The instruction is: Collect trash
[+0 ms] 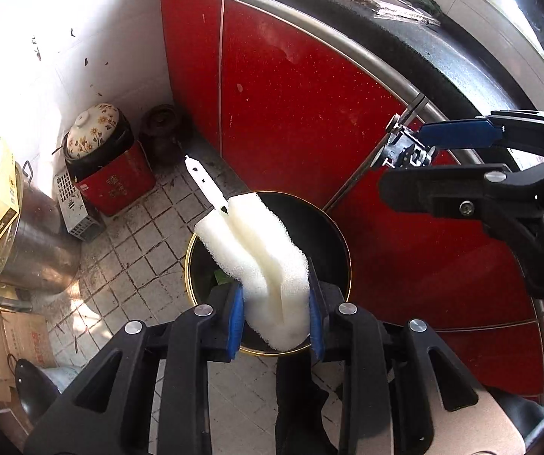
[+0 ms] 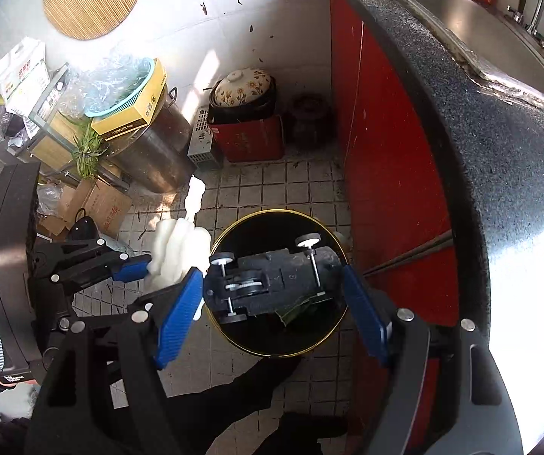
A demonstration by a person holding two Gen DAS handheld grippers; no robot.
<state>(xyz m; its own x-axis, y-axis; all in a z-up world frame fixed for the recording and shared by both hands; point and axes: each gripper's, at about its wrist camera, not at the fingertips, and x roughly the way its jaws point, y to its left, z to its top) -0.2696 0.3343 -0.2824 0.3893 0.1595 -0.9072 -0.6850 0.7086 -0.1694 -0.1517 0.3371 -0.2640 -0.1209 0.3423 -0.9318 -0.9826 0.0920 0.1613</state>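
Note:
My left gripper (image 1: pixel 276 313) is shut on a white sponge brush (image 1: pixel 262 261) with a white handle, held over a black trash bin with a gold rim (image 1: pixel 342 235). The brush also shows in the right wrist view (image 2: pixel 181 250), left of the bin. My right gripper (image 2: pixel 272 292) is shut on a black toy car (image 2: pixel 272 278), upside down with its white wheels up, right above the bin (image 2: pixel 283 343). In the left wrist view the right gripper (image 1: pixel 408 148) sits at the upper right holding the car (image 1: pixel 404 153). Green scraps (image 2: pixel 294 311) lie inside the bin.
Red cabinet doors (image 1: pixel 309 106) under a dark counter (image 2: pixel 518 174) stand right of the bin. In the corner are a floral clay pot (image 2: pixel 242 87) on a red box (image 2: pixel 249 138), a steel pot (image 2: pixel 158 151), cardboard boxes (image 2: pixel 101 204) and a tiled floor (image 2: pixel 272 189).

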